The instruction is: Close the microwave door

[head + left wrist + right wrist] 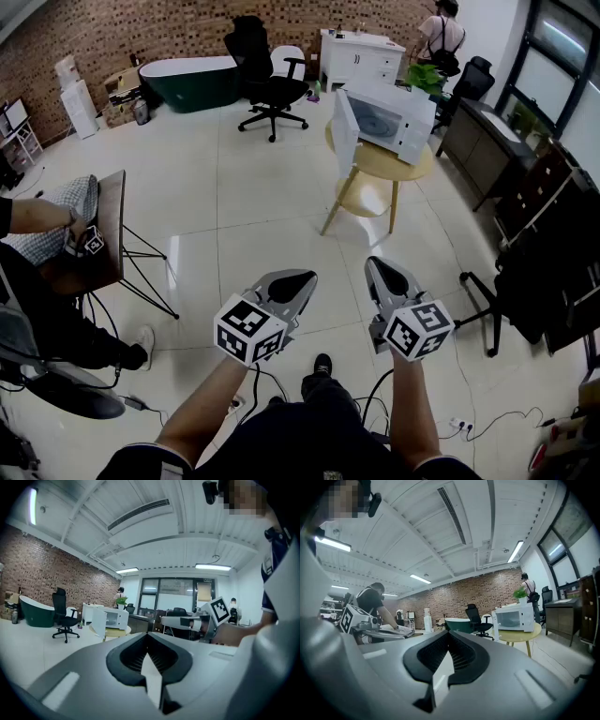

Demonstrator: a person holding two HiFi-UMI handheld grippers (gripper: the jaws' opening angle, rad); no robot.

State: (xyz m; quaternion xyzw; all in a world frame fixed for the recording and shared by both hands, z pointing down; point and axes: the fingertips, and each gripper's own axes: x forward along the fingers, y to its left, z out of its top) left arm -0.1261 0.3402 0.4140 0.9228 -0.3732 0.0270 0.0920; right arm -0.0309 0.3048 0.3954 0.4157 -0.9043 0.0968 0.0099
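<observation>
Though seemingly ajar, microwave (398, 122) beyond right gripper (376, 264)

Smooth, matt grey plastic is seen on the shells of the left gripper (302, 277) and the right gripper (376, 263), with ribbed black pads (135, 660) inside. Beneath and ahead of them, glossy pale floor tiles (262, 197) are marked by reflections. Farther ahead, a microwave (398, 117) cased in smooth white is borne by a light wooden table (375, 161), backed by a rough brick wall (141, 28).
</observation>
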